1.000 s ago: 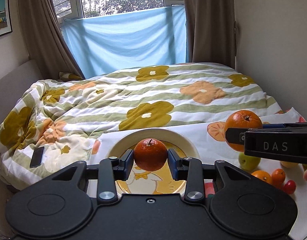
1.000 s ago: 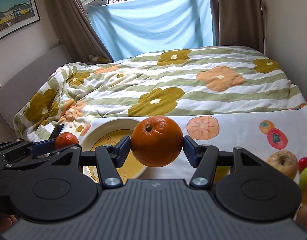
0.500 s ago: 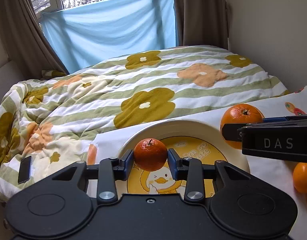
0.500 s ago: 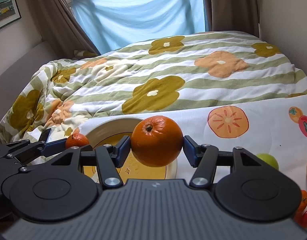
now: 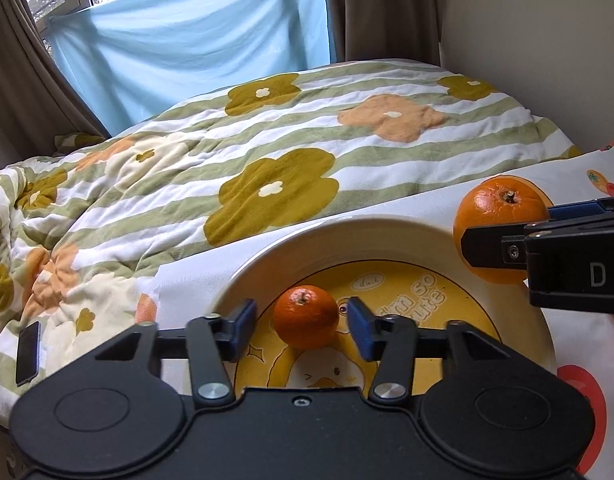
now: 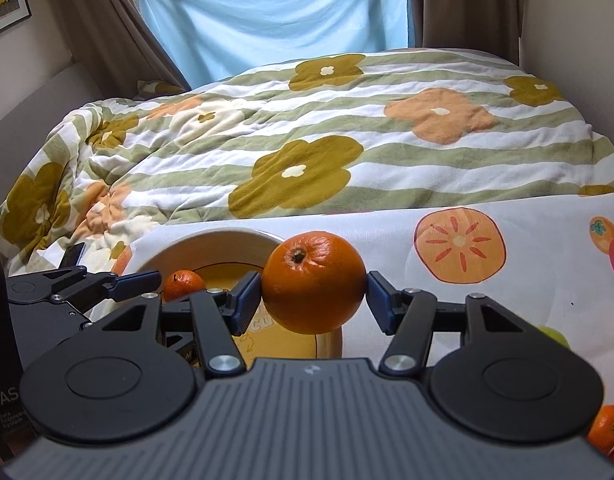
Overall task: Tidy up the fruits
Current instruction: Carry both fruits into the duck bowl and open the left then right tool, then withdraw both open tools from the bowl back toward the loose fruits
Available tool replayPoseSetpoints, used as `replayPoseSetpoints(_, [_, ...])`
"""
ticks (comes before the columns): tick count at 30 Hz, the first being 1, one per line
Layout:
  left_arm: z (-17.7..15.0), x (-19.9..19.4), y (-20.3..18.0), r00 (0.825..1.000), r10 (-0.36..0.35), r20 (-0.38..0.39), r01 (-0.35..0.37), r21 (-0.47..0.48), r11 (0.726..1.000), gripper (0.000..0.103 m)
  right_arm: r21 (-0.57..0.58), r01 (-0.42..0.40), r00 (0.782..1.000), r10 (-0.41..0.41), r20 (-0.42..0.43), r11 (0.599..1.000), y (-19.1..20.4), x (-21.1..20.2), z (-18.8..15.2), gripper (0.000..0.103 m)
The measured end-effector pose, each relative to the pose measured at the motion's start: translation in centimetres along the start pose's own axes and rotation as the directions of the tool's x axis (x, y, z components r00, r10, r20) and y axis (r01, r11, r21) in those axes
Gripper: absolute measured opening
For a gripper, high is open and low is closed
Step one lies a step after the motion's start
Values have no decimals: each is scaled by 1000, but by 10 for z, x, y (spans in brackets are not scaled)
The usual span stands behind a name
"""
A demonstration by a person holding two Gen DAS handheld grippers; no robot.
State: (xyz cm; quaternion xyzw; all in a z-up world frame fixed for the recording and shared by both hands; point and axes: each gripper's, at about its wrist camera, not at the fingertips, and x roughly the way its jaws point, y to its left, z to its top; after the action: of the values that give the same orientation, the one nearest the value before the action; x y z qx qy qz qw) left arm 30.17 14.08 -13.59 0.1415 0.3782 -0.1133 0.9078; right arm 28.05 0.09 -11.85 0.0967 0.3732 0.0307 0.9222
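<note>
A small tangerine (image 5: 305, 316) rests on the cream plate (image 5: 307, 248) with the yellow duck picture. My left gripper (image 5: 301, 320) is around it and its jaws are opening; both blue pads stand clear of the fruit. My right gripper (image 6: 314, 296) is shut on a large orange (image 6: 313, 280), held above the plate's right rim (image 6: 211, 240). The left wrist view shows that orange (image 5: 499, 216) at the right, over the plate's edge. In the right wrist view the tangerine (image 6: 183, 282) sits low at the left.
The plate lies on a white fruit-print cloth (image 6: 507, 248) spread at the bed's near end. A flowered quilt (image 5: 267, 140) covers the bed beyond. A dark phone (image 5: 28, 348) lies on the quilt at left. A green apple (image 6: 553, 336) and a small orange (image 6: 605, 428) lie at right.
Both grippers have come forward and down over the plate. The left jaws have opened off the tangerine, which now sits on the plate. The right grip is unchanged.
</note>
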Motion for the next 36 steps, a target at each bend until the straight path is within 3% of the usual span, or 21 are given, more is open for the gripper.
replayPoseSetpoints(1, [0,-4,0,1000,8,10,-8,0,1000,94,-5,-3,1000,3,-1,1000,0,0,1,72])
replayPoseSetpoints(2, [1,-9,0,999,14,29,-14,3,1000,98,-13,-6,1000,6,-2,1000,0,0,3,72])
replayPoseSetpoints(11, [-14,-32,12,1000,-6,-5,6,-35,999,98,-147,-52,998,46,-43,988,16,6,8,72])
replayPoseSetpoints(17, [-28,-39,17,1000,-16,-26,14,-75,997,98,-299,-81,996,68,-54,951,43,24,-4,72])
replayPoseSetpoints(26, [-37,-41,24,999,3,-32,-6,-87,996,98,-347,-110,993,88,-79,931,57,39,-10,74])
replayPoseSetpoints(27, [-38,-42,25,1000,4,-30,-7,-85,996,98,-345,-102,994,81,-73,933,57,39,-9,76])
replayPoseSetpoints(29, [-38,-44,23,1000,4,-21,-6,-80,997,98,-342,-75,997,65,-41,937,56,33,-8,103])
replayPoseSetpoints(32, [-39,-50,21,1000,23,-9,-24,-73,997,98,-332,-53,998,62,17,942,53,19,-8,103])
replayPoseSetpoints(36, [-38,-55,19,1000,15,-7,-16,-78,997,98,-314,-44,998,54,23,948,50,8,-7,103])
